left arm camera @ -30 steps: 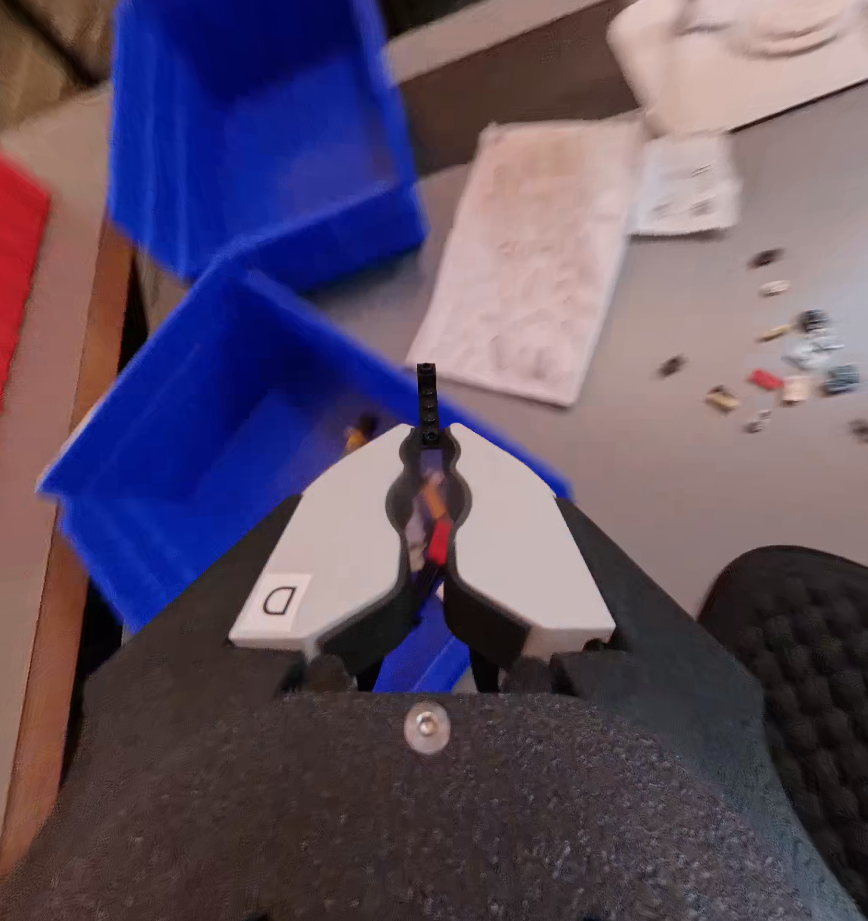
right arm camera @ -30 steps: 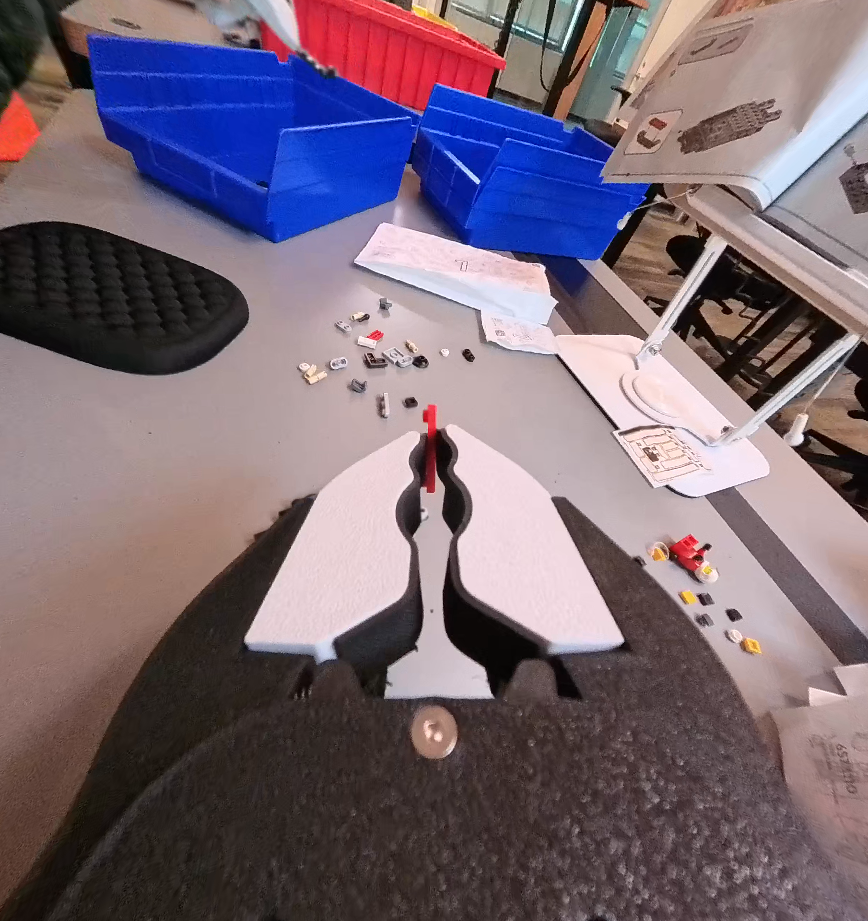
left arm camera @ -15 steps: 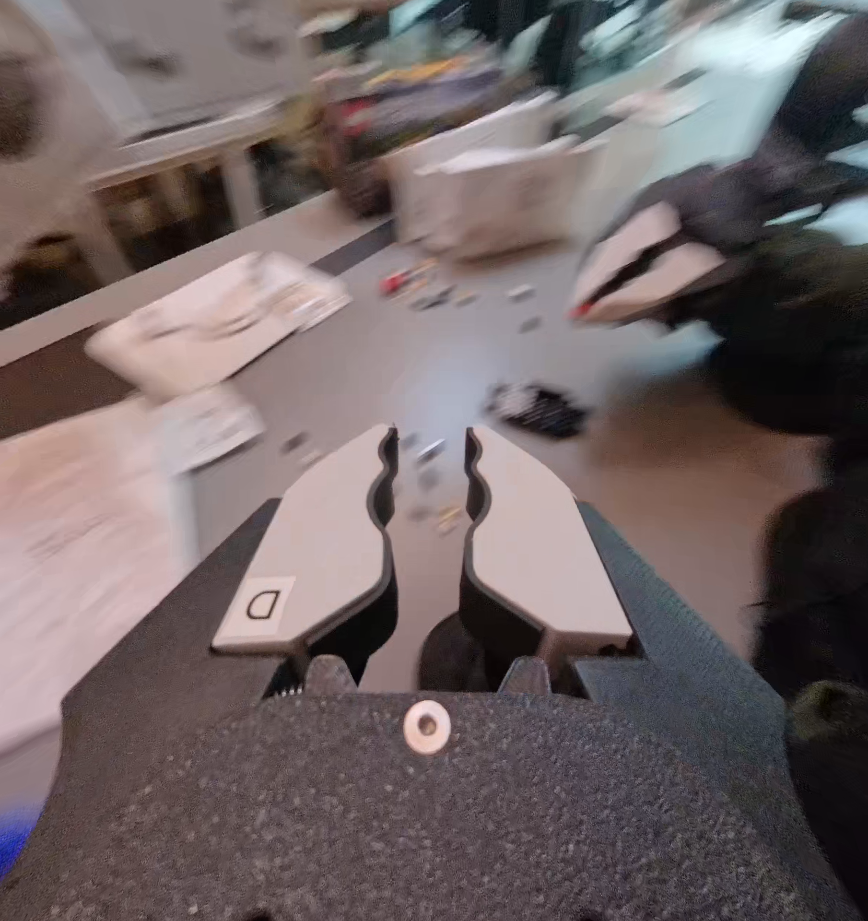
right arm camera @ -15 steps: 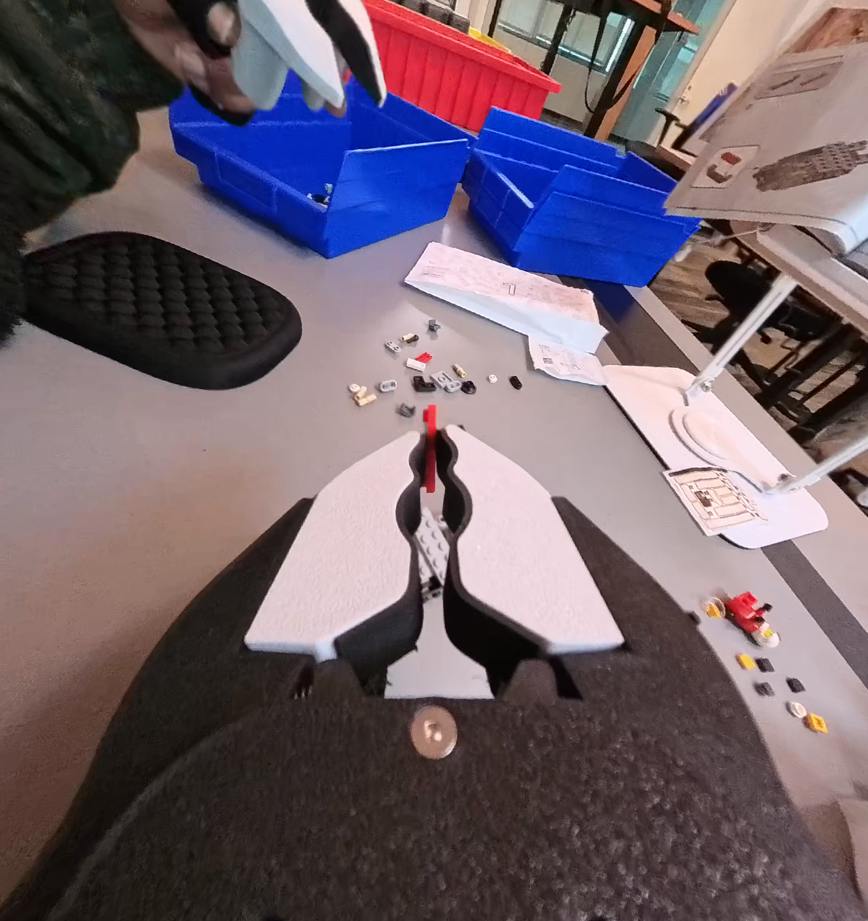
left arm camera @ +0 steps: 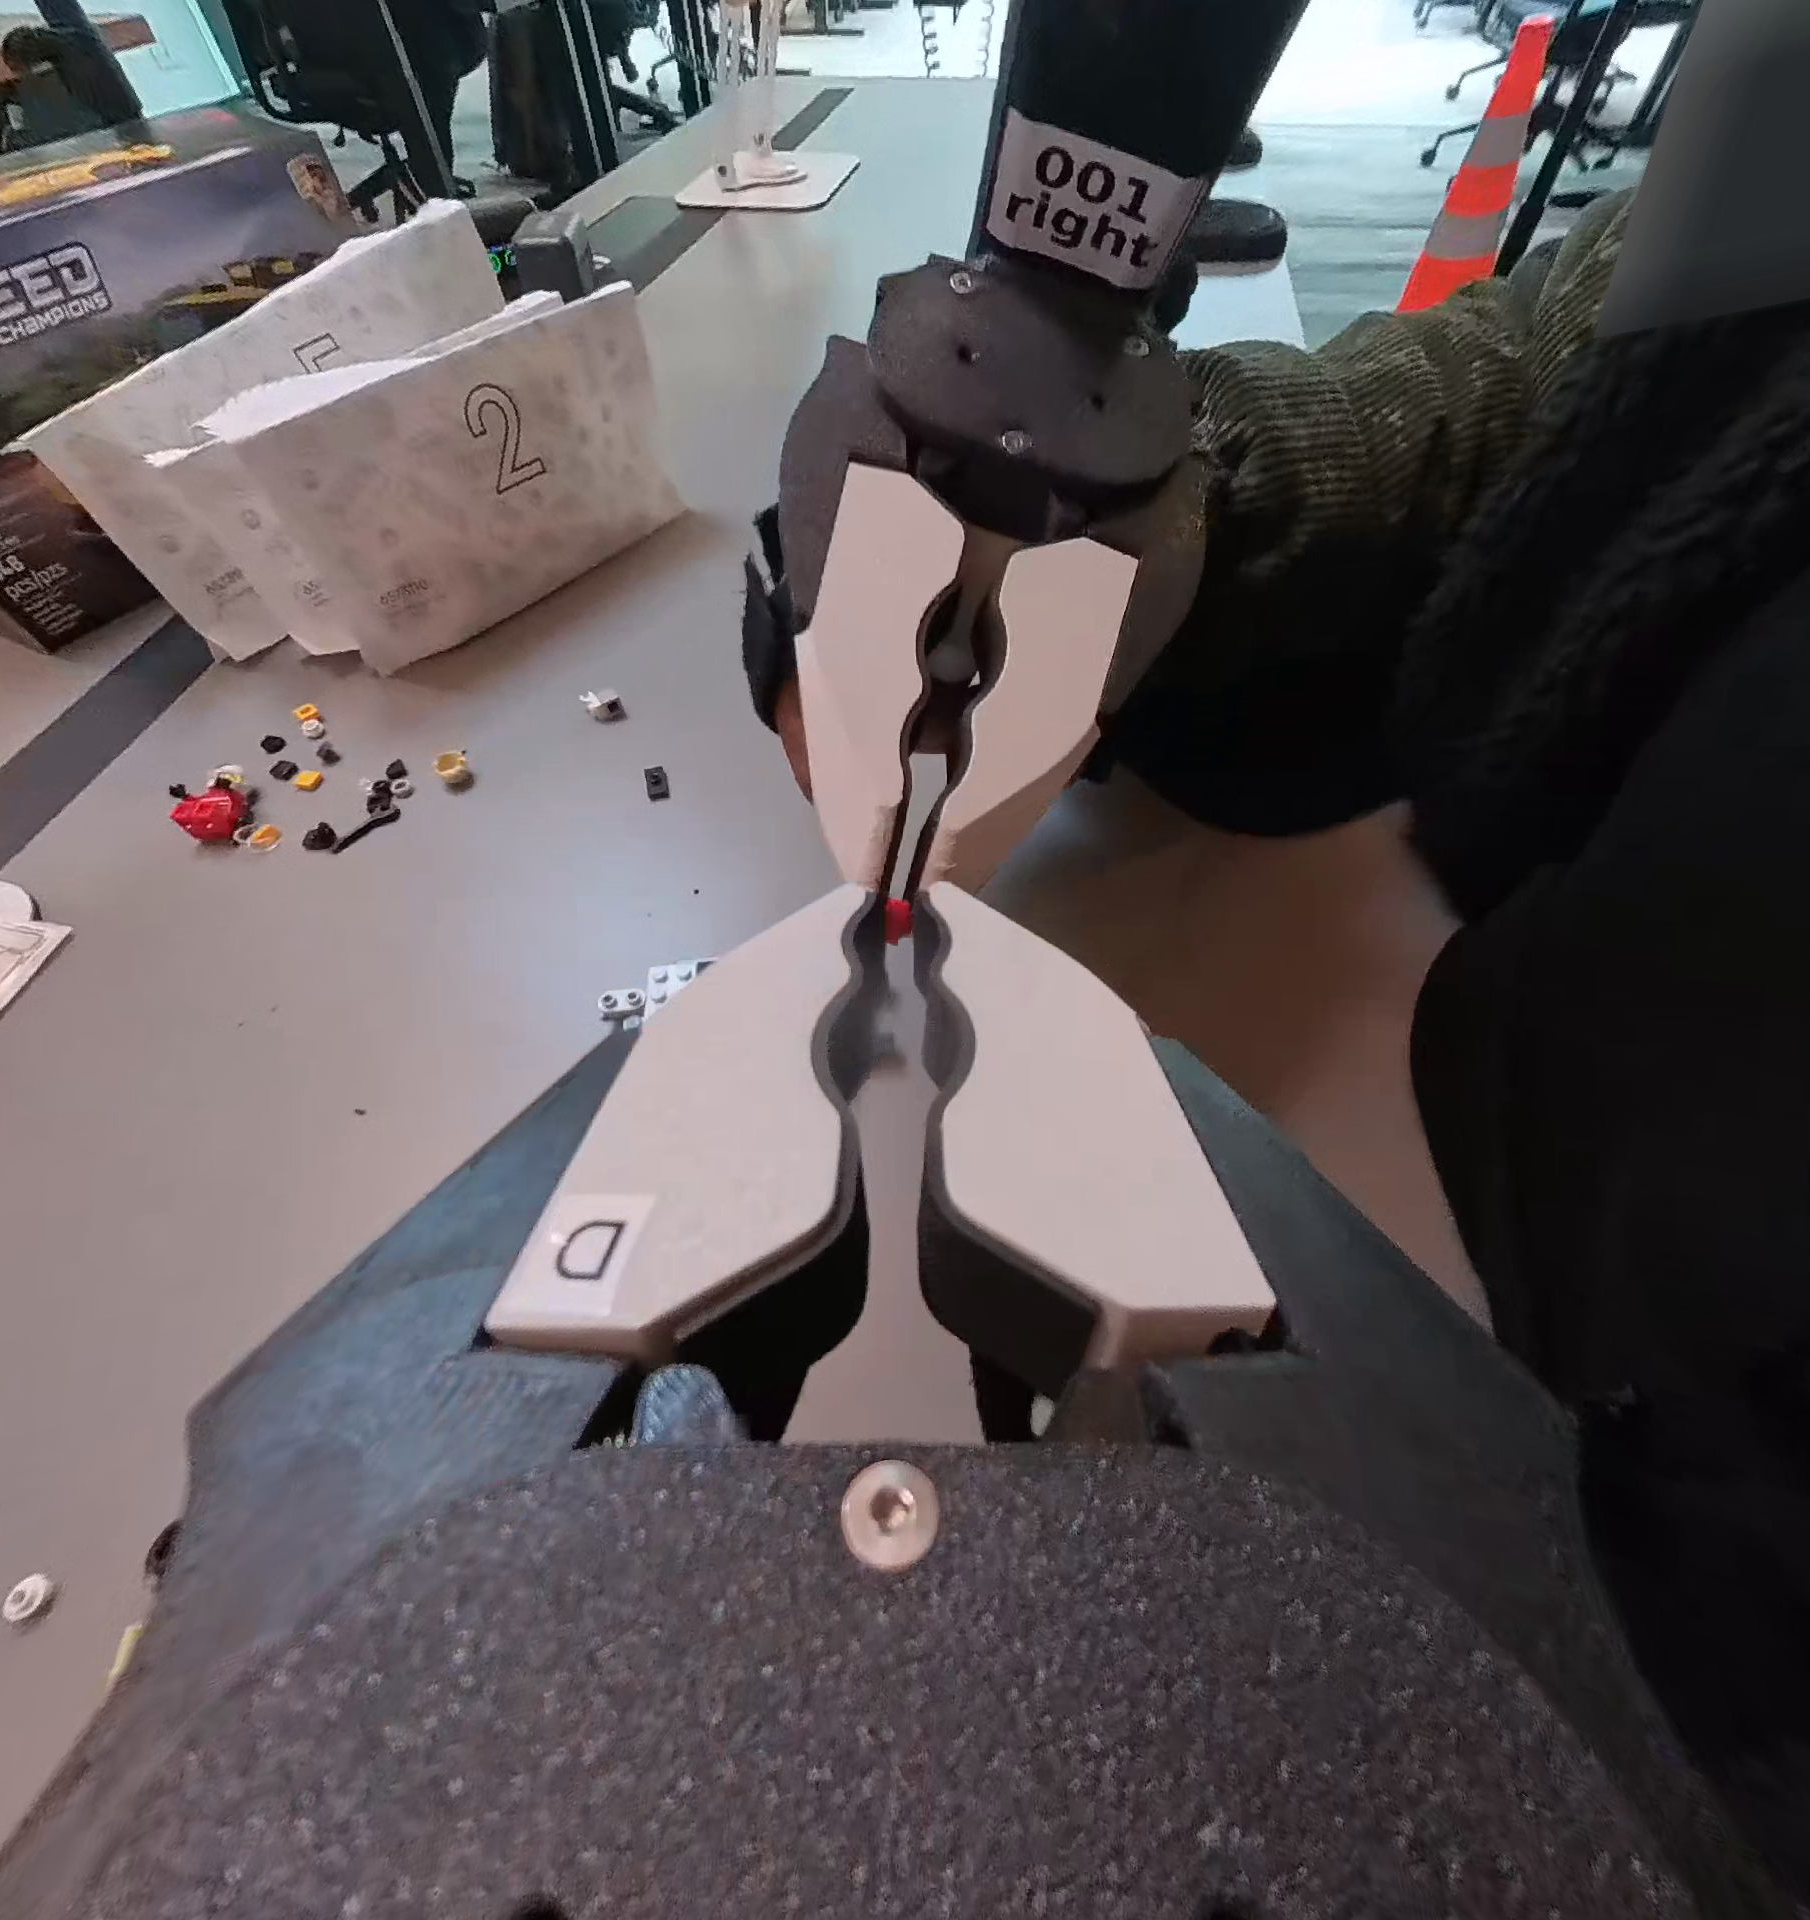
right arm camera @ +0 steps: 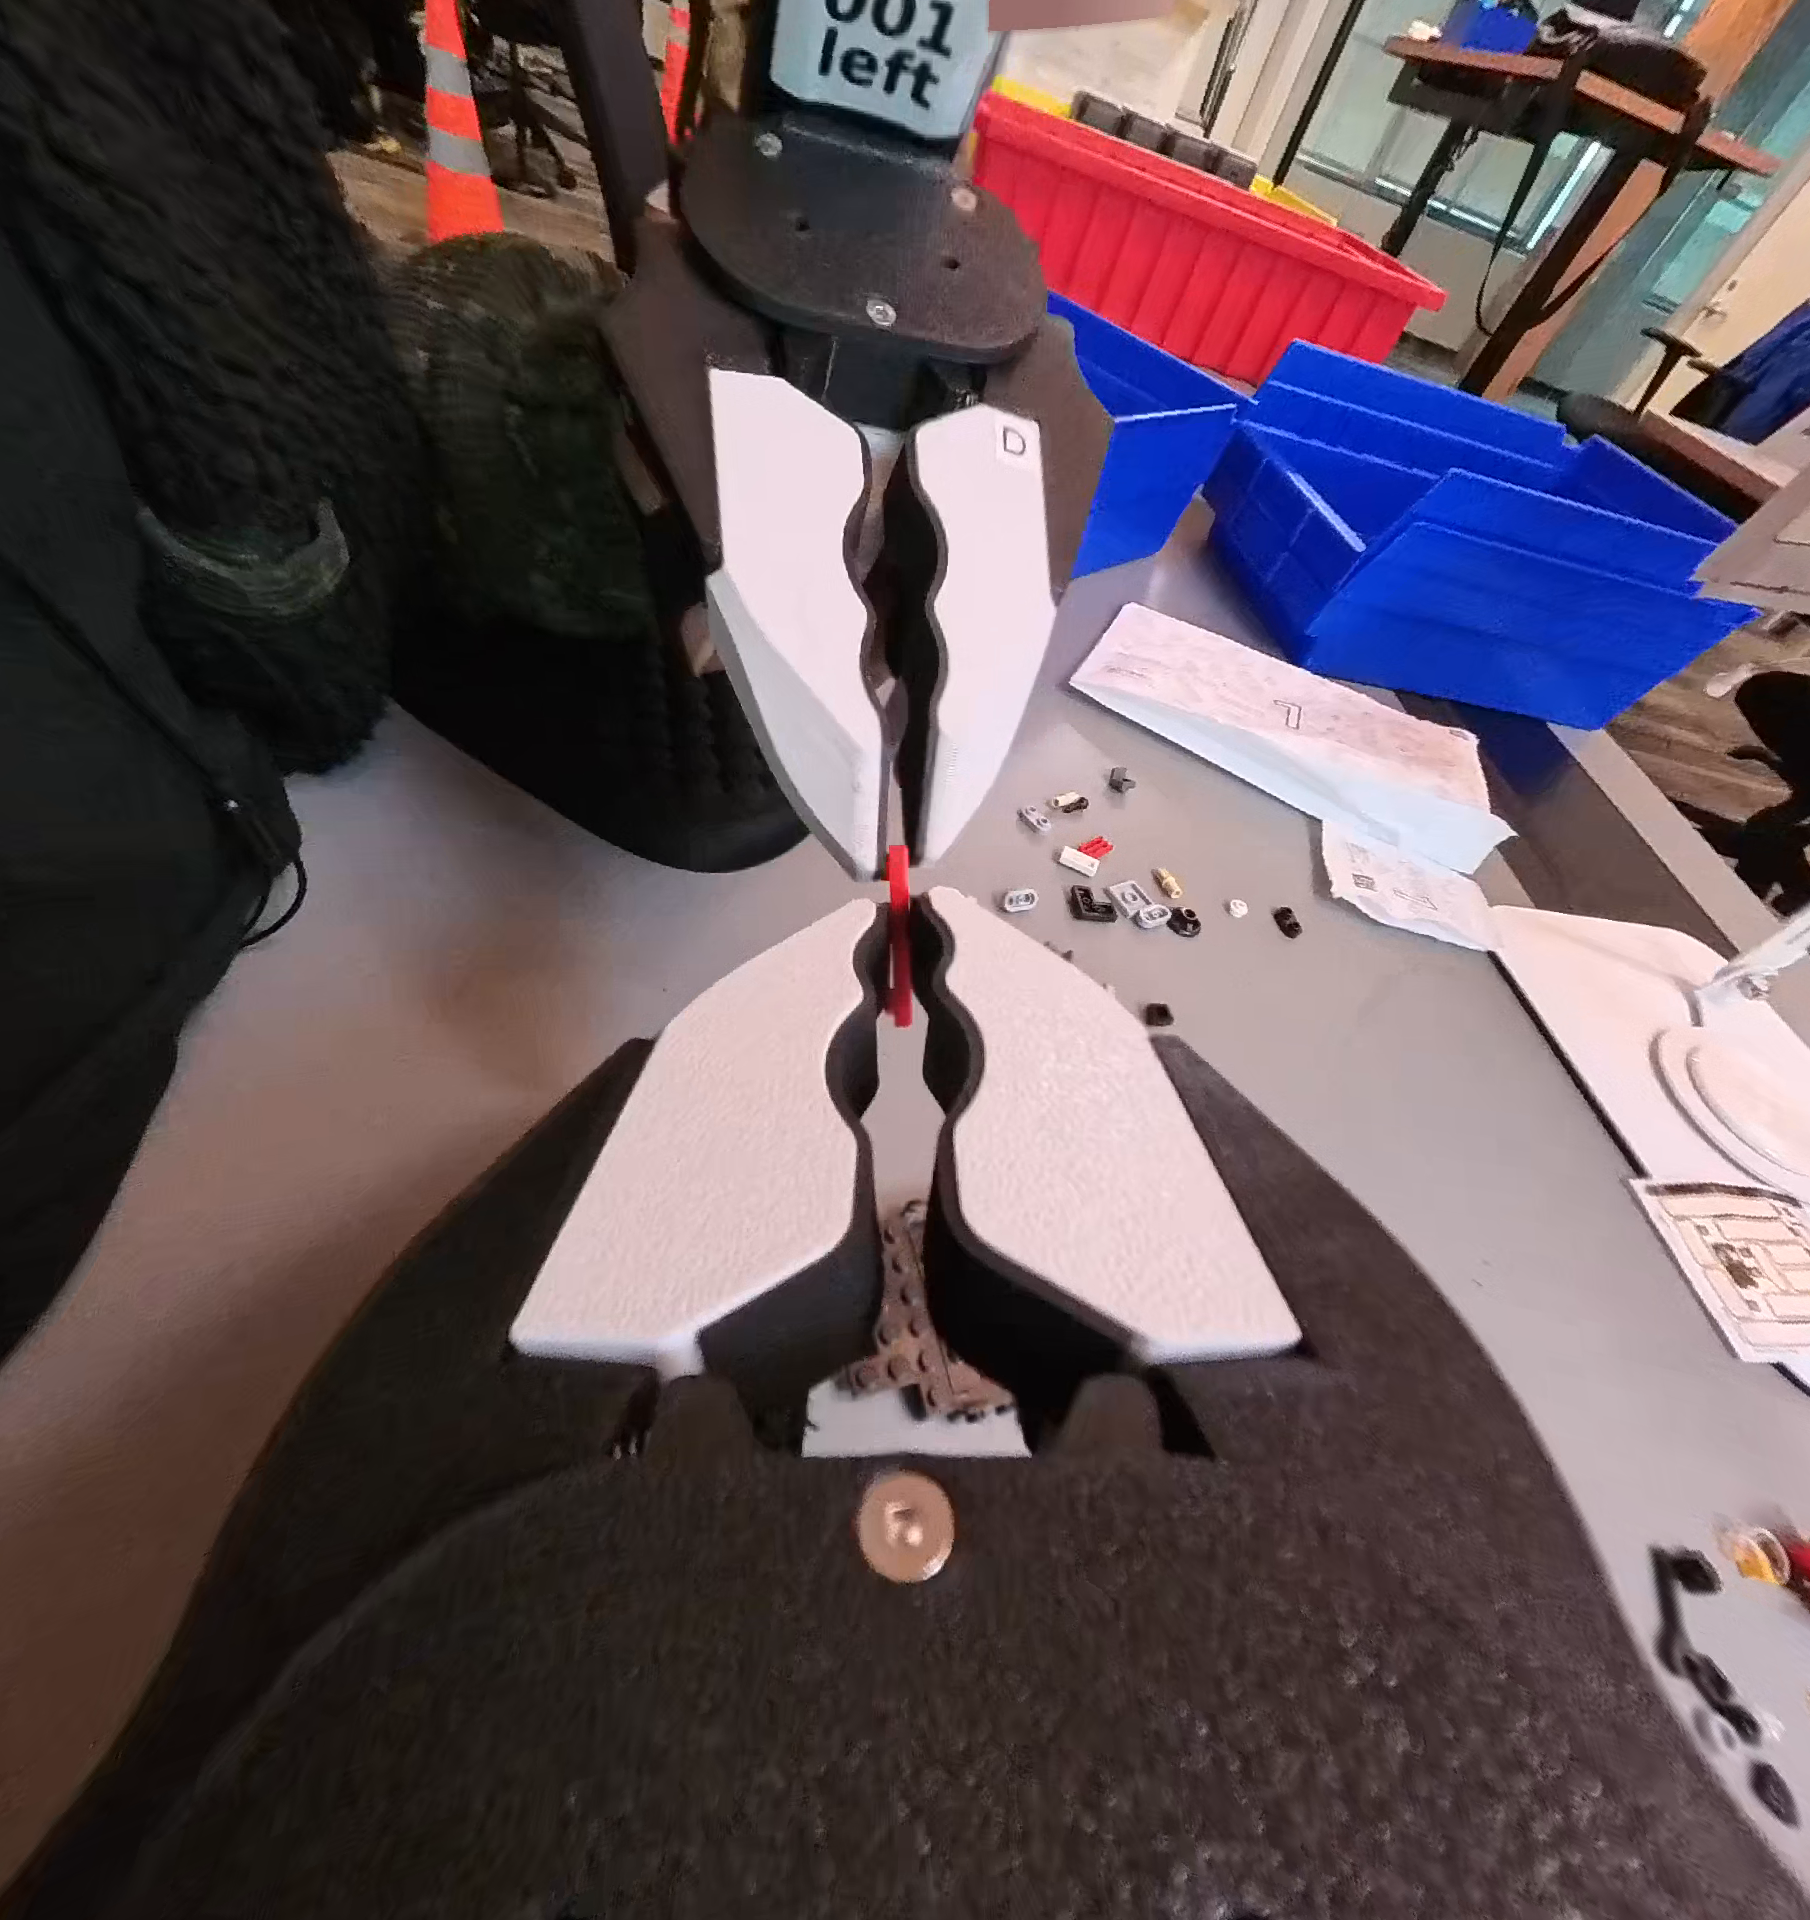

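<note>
My right gripper [right arm camera: 899,914] is shut on a thin red plate [right arm camera: 899,977], held edge-on above the grey table [right arm camera: 465,987]. My left gripper [left arm camera: 893,906] faces it tip to tip and is shut on the plate's far end, which shows as a small red spot [left arm camera: 896,920] between its tips. The right wrist view shows the left gripper [right arm camera: 893,857] coming down from above, its tips closed over the plate's top end. The left wrist view shows the right gripper [left arm camera: 901,873] pointing down at my tips. A person's sleeve [left arm camera: 1400,520] is behind it.
Small loose pieces [right arm camera: 1140,904] lie on the table, and more [left arm camera: 340,790] beside a small red build [left arm camera: 210,816]. A grey studded plate [right arm camera: 911,1340] lies under the right gripper. Blue bins [right arm camera: 1452,561], a red bin [right arm camera: 1192,260], paper bags [left arm camera: 413,488], a box [left arm camera: 101,260].
The left gripper held a thin black piece over a blue bin, opened, swung away without it, and closed on the red plate. The right gripper kept its grip on the plate throughout.
</note>
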Available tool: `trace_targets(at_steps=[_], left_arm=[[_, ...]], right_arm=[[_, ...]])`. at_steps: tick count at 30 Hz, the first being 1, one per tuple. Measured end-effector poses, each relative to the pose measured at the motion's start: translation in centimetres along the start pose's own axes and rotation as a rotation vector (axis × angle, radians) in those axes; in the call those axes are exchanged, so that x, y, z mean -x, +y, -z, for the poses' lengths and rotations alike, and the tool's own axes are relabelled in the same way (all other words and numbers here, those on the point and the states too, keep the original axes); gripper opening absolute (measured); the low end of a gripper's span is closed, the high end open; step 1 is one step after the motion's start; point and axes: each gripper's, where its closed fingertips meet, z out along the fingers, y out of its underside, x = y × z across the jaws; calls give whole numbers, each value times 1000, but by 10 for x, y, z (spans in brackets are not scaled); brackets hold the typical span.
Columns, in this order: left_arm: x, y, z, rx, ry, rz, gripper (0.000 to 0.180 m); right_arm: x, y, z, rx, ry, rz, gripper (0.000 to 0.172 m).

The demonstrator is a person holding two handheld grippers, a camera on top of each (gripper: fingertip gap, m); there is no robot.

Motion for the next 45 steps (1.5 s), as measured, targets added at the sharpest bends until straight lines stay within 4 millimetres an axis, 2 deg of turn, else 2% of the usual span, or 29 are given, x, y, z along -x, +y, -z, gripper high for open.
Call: trace_targets(at_steps=[2, 4, 6, 7, 9, 10, 11, 13, 15, 17, 19, 21, 24, 28, 30, 32, 35, 37, 39, 41, 43, 45], left_arm=[[5, 2, 6, 34, -46, -14, 4], [21, -1, 28, 45, -154, -25, 4], [54, -5, 72, 52, -379, -25, 4], [76, -2, 103, 82, -539, -21, 4], [110, 20, 175, 201, -835, 30, 4], [121, 34, 209, 252, -960, 78, 4], [127, 52, 237, 308, -1036, 145, 4], [130, 92, 277, 428, -1122, 307, 4], [133, 120, 305, 470, -1207, 393, 4], [131, 144, 317, 492, -1227, 510, 20], [131, 156, 321, 495, -1244, 567, 37], [134, 147, 316, 460, -1241, 526, 41], [141, 104, 292, 343, -1211, 366, 43], [133, 32, 211, 111, -914, 175, 39], [127, 11, 169, 57, -759, 150, 38], [123, -1, 130, 38, -620, 128, 38], [123, 4, 76, 75, -455, 137, 38], [119, 19, 41, 84, -336, 154, 38], [106, 39, 11, 67, -181, 232, 42], [85, 48, -5, 12, -4, 356, 45], [66, 43, -7, -61, 138, 417, 51], [57, 33, -6, -115, 180, 387, 51]], right_arm=[[-4, -2, 0, -10, 29, 0, 4], [-19, 0, 6, 18, 95, 3, 2], [-36, 7, 19, 62, 157, -20, 3], [-43, 12, 25, 98, 182, -32, 5], [-50, 26, 33, 176, 212, -45, 7], [-51, 35, 35, 216, 219, -58, 9], [-51, 43, 35, 257, 215, -70, 12], [-50, 61, 31, 329, 209, -96, 16], [-51, 73, 25, 368, 202, -113, 19], [-55, 85, 22, 398, 208, -128, 19], [-57, 93, 18, 412, 189, -184, 23], [-57, 100, 14, 420, 157, -245, 27], [-58, 109, 7, 458, 107, -285, 36], [-60, 121, -1, 523, 27, -320, 39], [-56, 130, -5, 565, -31, -344, 35], [-54, 129, -7, 549, -64, -368, 28], [-54, 122, -7, 491, -34, -293, 27], [-53, 110, -6, 438, 10, -209, 26], [-53, 93, -3, 383, 90, -51, 26], [-55, 72, 1, 328, 194, 135, 26], [-57, 46, 7, 276, 314, 350, 26], [-55, 24, 8, 263, 397, 529, 26]])
